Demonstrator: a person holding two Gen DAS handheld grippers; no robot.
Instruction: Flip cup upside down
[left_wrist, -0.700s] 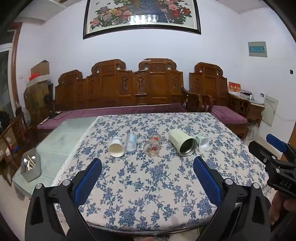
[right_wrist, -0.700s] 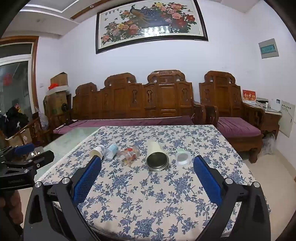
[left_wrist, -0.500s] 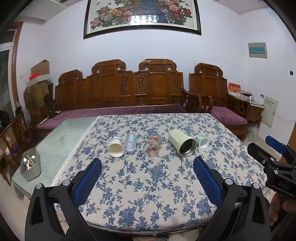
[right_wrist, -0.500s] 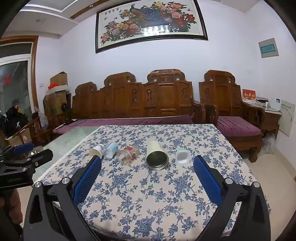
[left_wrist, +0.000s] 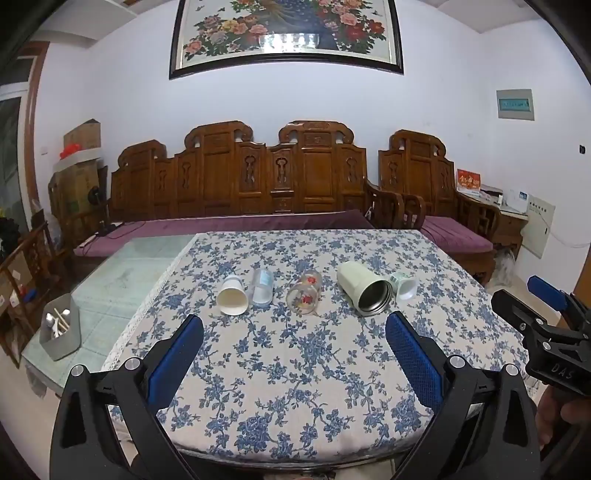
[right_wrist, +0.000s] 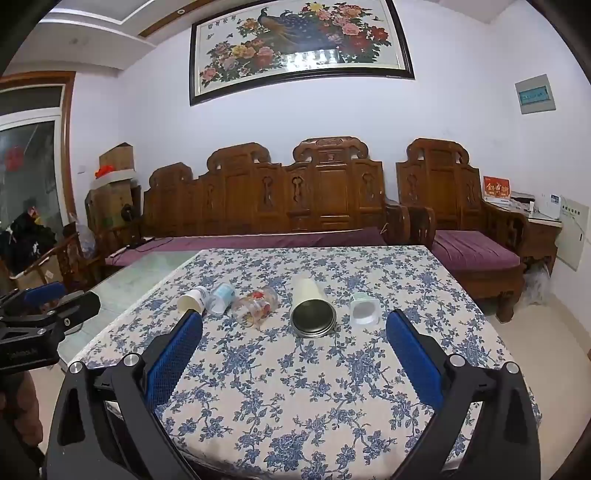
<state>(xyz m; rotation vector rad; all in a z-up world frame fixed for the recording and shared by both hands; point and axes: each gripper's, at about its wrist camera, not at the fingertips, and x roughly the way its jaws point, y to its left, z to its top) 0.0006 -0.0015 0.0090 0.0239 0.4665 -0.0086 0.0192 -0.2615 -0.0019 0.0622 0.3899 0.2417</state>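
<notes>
Several cups lie on their sides in a row on the flowered tablecloth (left_wrist: 295, 369): a white paper cup (left_wrist: 232, 298), a clear plastic cup (left_wrist: 261, 288), a glass with red flowers (left_wrist: 303, 295), a cream metal tumbler (left_wrist: 364, 293) and a small white cup (left_wrist: 405, 286). The right wrist view shows the same row: paper cup (right_wrist: 192, 301), plastic cup (right_wrist: 220, 298), glass (right_wrist: 255, 305), tumbler (right_wrist: 312, 308), small cup (right_wrist: 364, 308). My left gripper (left_wrist: 294, 354) and right gripper (right_wrist: 294, 356) are both open and empty, held short of the cups above the near table edge.
A carved wooden sofa (left_wrist: 258, 184) with purple cushions stands behind the table. A glass-topped side table (left_wrist: 125, 273) lies to the left, with a grey bin (left_wrist: 61, 332) on it. The right gripper shows at the right edge of the left wrist view (left_wrist: 546, 325).
Both grippers have drifted only slightly; the cups have not moved and both jaws stay open.
</notes>
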